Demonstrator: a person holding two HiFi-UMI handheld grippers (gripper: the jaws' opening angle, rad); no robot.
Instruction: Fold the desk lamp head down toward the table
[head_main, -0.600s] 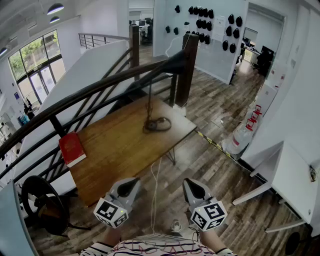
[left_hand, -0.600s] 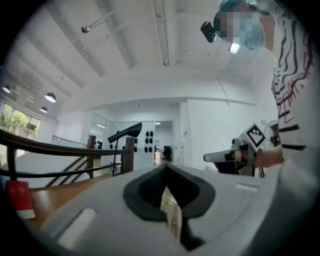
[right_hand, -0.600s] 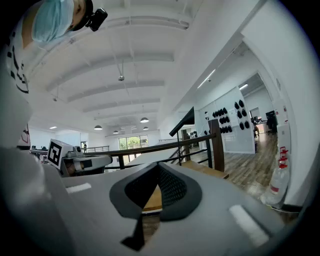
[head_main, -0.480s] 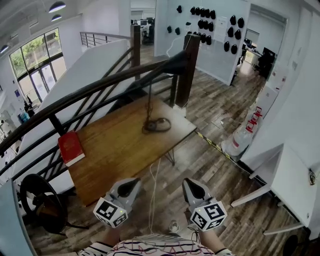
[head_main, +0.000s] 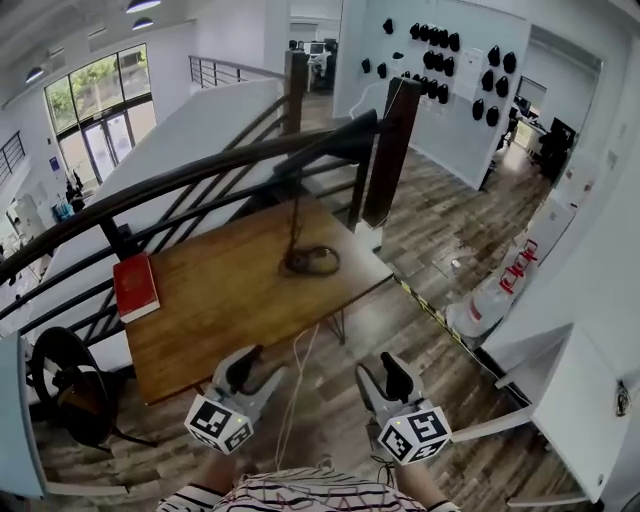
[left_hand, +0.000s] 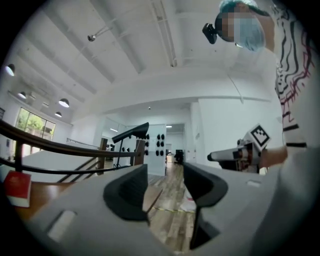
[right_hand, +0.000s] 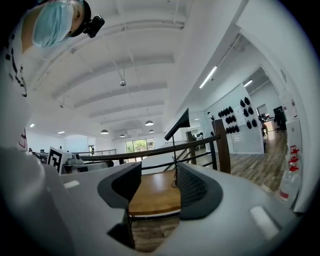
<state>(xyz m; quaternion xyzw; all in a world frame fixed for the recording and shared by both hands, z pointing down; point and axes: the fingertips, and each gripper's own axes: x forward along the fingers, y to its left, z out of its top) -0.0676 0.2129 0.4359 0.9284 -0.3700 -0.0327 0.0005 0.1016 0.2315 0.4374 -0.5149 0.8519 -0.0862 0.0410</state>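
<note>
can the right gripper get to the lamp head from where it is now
Likely yes, with a reach forward. The right gripper hangs short of the table, jaws apart and empty, and nothing stands between it and the lamp head.

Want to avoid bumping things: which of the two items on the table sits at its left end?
The red book, lying flat beside the railing; the dark desk lamp stands farther right, near the wooden post.
</note>
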